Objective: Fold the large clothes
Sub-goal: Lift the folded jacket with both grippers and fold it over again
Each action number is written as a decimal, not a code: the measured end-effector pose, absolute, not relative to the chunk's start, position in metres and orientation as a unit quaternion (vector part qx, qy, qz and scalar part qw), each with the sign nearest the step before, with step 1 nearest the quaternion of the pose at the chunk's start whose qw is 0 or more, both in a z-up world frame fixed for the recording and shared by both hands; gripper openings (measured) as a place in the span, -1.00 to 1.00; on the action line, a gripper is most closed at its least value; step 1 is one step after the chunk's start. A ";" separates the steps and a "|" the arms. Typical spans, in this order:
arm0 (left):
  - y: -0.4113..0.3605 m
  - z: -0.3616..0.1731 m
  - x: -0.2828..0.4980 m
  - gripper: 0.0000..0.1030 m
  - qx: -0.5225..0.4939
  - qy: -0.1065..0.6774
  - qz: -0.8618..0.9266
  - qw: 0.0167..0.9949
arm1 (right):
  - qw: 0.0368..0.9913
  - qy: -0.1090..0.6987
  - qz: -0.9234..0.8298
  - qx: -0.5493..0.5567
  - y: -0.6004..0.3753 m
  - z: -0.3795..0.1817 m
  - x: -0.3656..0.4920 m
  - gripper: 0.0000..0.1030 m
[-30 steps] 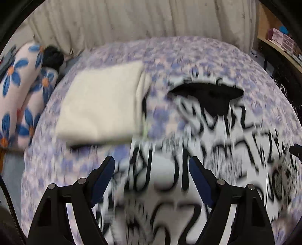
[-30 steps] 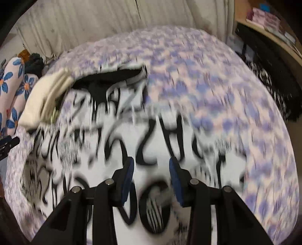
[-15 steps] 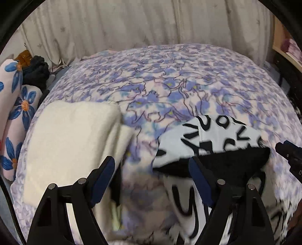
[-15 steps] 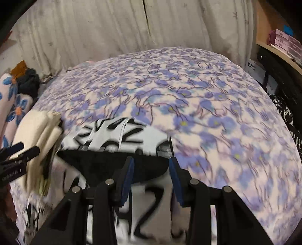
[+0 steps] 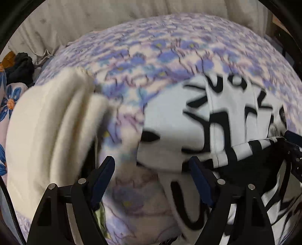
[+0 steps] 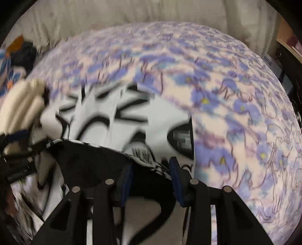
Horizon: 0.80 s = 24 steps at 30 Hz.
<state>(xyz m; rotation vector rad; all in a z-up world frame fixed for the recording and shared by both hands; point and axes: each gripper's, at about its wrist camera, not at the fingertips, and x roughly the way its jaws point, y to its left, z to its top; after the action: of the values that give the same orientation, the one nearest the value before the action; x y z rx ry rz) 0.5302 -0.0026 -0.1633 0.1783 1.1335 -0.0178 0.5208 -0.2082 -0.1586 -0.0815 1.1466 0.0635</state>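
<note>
A: Left claw (image 5: 152, 178)?

B: Mine is spread wide, pads well apart. The shirt (image 5: 188, 132) (white, black lettering) lies partly between them, but I pinch nothing. The right pad (image 5: 198, 181) sits just at the shirt's near fold; touching or not, I cannot tell, as the view is blurred.

A: Right claw (image 6: 151, 175)?

B: Fingers parted, a narrower gap. The striped black-and-white collar edge (image 6: 143, 158) and the black inner side (image 6: 94, 162) of the shirt lie in the gap. Not pressed together; whether the pads (image 6: 176, 177) bear on cloth, I cannot tell.

A: Where is the shirt?

B: On the bed (image 5: 169, 47), near side, centre to right in my left view. The sheet is purple-flowered. The near part of the shirt is lifted, black lining showing.

A: Around it?

B: Cream fold (image 5: 47, 132) just left of the shirt, on the bed. Further left, a flowered pillow (image 5: 9, 101) and a dark bundle (image 5: 20, 67). Curtain (image 6: 132, 13) at the far side.
</note>
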 end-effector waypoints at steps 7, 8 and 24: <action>0.001 -0.173 0.512 0.54 0.092 0.551 -0.026 0.829 | 0.832 0.551 0.065 0.008 -0.229 -0.149 0.500 -0.25; 0.002 -0.169 0.511 0.54 0.091 0.550 -0.031 0.830 | 0.833 0.548 0.072 0.029 -0.234 -0.143 0.501 -0.25; 0.010 -0.167 0.554 0.67 0.006 0.549 -0.071 0.833 | 0.808 0.550 0.040 0.208 -0.297 -0.180 0.570 0.08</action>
<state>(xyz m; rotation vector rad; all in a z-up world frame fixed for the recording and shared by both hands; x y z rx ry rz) 0.5539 0.0102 -0.1670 0.0134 1.1626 -0.1495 0.5695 -0.2973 -0.1798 0.4452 1.1757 0.0861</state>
